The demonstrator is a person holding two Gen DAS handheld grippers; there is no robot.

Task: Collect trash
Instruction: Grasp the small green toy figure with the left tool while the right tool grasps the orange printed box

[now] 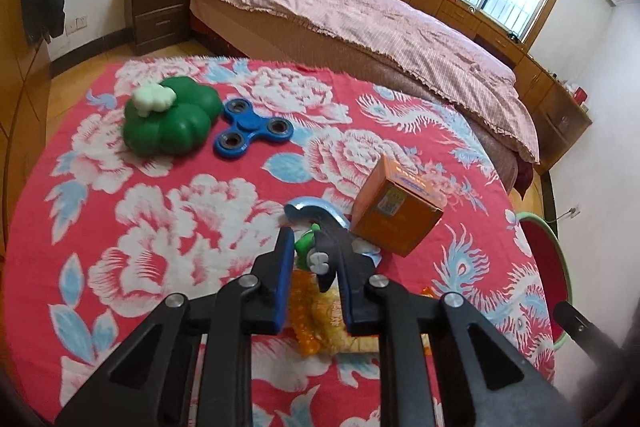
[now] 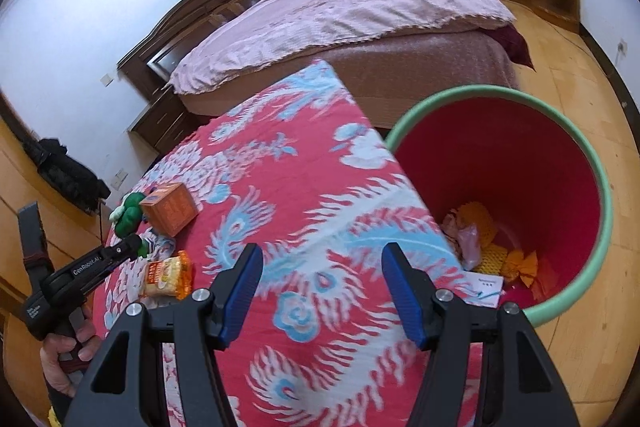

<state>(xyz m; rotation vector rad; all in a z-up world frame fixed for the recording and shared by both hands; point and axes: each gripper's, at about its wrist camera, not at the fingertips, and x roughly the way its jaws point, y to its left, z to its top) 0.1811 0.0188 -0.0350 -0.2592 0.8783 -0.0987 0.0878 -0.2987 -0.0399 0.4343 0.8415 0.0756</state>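
My left gripper [image 1: 310,247] is partly closed around a small green and black toy figure [image 1: 314,251] that rests on a blue-rimmed dish [image 1: 316,207]. An orange snack packet [image 1: 316,319] lies under its fingers; it also shows in the right wrist view [image 2: 166,275]. An orange box [image 1: 394,211] stands just right of the gripper. My right gripper [image 2: 320,283] is open and empty above the table edge, beside a red bin with a green rim [image 2: 600,187] that holds wrappers and paper.
A green plastic vegetable toy [image 1: 170,115] and a blue fidget spinner [image 1: 252,129] lie at the far left of the red floral tablecloth [image 1: 160,227]. A bed [image 1: 360,11] stands behind the table. The bin [image 1: 560,267] sits off the table's right edge.
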